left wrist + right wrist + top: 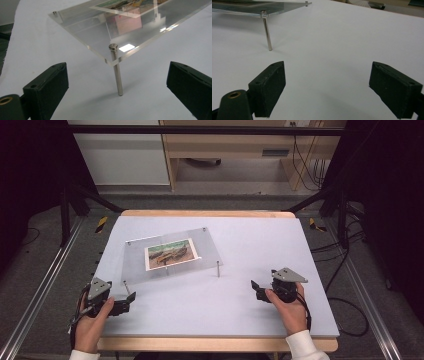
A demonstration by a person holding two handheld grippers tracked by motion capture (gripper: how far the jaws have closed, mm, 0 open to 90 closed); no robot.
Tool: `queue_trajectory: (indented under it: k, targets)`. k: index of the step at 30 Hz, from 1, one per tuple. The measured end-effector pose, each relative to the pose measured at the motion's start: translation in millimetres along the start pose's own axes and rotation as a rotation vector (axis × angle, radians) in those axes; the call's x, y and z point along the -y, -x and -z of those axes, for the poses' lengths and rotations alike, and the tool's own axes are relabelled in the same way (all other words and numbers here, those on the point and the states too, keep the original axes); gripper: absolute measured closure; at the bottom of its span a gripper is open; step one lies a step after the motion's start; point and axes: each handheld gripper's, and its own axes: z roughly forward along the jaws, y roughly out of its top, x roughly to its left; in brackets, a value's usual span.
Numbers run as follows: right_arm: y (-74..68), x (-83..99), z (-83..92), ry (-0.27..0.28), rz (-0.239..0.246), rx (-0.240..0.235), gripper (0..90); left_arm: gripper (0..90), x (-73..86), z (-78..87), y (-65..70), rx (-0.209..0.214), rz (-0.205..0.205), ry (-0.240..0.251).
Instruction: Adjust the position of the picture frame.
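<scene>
While both grippers rest near the table's (310,270) front edge, the clear frame (135,265) stands left of centre on thin metal posts, a photo (170,254) sandwiched in its plate. Left gripper (127,301) sits just short of the frame's near-left post (117,72), jaws spread wide and empty; right gripper (256,289) lies well apart to the right, jaws likewise wide and holding nothing. Judged from its look, the plate is stiff acrylic, fairly light, slick-faced and prone to scratching, and the slender posts could tip or skid; the plate's edges near the corners seem the safest hold, one gripper per side. High view gives the whole layout, the frame's skew and the photo's face. Left gripper view reveals the plate's thickness, the post's cap and its foot on the table. Right gripper view shows the near-right post (267,31) and the bare stretch between it and the jaws.
</scene>
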Motion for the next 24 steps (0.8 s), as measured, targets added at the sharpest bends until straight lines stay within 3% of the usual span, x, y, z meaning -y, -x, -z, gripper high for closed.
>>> queue_trajectory:
  k: [6, 11, 13, 15, 18, 21, 24]
  targets:
    - [-1.2, 1.8, 0.4, 0.015, 0.007, 0.006, 14.2, 3.5, 0.0, 1.7, 0.1, -0.021, -0.034, 0.012]
    - [-0.3, 2.3, 0.5, 0.035, 0.014, 0.025, 14.4, 6.0, -0.3, 4.1, -2.0, -0.03, 0.003, 0.006]
    - [0.8, 2.7, 0.3, 0.031, 0.016, 0.03, 14.4, 7.1, -1.4, 8.8, -3.8, -0.059, 0.021, 0.042]
    - [1.2, 2.7, 0.3, 0.032, 0.02, 0.025, 14.6, 8.1, -2.2, 12.0, -5.2, -0.059, 0.042, 0.07]
    - [0.0, 3.4, -0.4, 0.031, 0.029, 0.027, 14.6, 9.2, -1.5, 11.5, -6.3, -0.019, 0.084, 0.089]
    - [-1.3, 3.7, -0.9, 0.029, 0.027, 0.026, 14.6, 9.2, -2.5, 11.0, -5.6, 0.007, 0.095, 0.093]
    - [-4.8, 3.7, -1.1, 0.052, 0.016, 0.026, 14.6, 9.2, -5.5, 13.1, -2.5, 0.023, 0.076, 0.135]
